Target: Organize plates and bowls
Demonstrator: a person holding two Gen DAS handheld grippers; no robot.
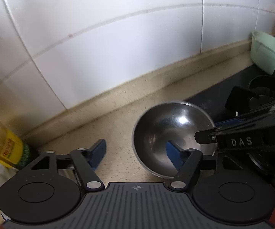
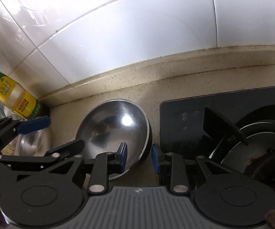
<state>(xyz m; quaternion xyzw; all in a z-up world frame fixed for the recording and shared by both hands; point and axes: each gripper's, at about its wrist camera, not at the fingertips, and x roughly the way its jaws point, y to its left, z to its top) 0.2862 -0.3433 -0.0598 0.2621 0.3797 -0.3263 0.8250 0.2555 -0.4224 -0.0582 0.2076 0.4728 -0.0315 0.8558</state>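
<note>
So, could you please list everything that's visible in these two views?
steel bowl: one, silver, on the counter beside the hob
second bowl: one, shiny, far left, partly hidden
oil bottle: one, yellow, green label, left corner
basin: one, pale green, behind the hob
hob: one, black, right
counter: one, beige
wall tiles: several, white, behind
left gripper: one, black, blue pads, open
right gripper: one, black, blue pads, open astride the steel bowl's rim

Both wrist views downward — shared steel bowl (image 1: 172,131)
</note>
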